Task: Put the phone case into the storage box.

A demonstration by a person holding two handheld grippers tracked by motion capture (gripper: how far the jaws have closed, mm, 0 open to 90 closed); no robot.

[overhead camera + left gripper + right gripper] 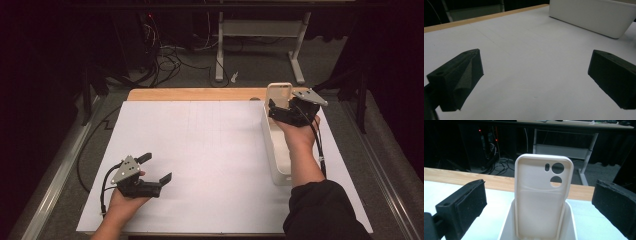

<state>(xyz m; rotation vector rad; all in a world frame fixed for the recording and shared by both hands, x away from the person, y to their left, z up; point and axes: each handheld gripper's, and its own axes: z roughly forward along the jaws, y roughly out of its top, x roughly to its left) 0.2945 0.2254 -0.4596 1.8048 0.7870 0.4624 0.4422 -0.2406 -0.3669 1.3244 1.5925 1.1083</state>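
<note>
A white phone case point(279, 95) stands upright at the far end of a long white bin point(276, 165), its inner side and camera cut-outs facing me. In the right gripper view the case point(541, 200) rises out of the bin point(506, 227), centred between my wide-apart jaws and touching neither. My right gripper point(282, 111) hovers open over the bin's far half. My left gripper point(157, 166) rests open and holding nothing near the front left of the white sheet point(210, 150), with bare sheet between its fingers point(459, 77).
The bin point(594, 17) lies along the table's right side. A wooden table edge point(200, 94) shows beyond the sheet. Past it are floor cables point(170, 60) and a white desk frame point(260, 30). Cables trail from both grippers.
</note>
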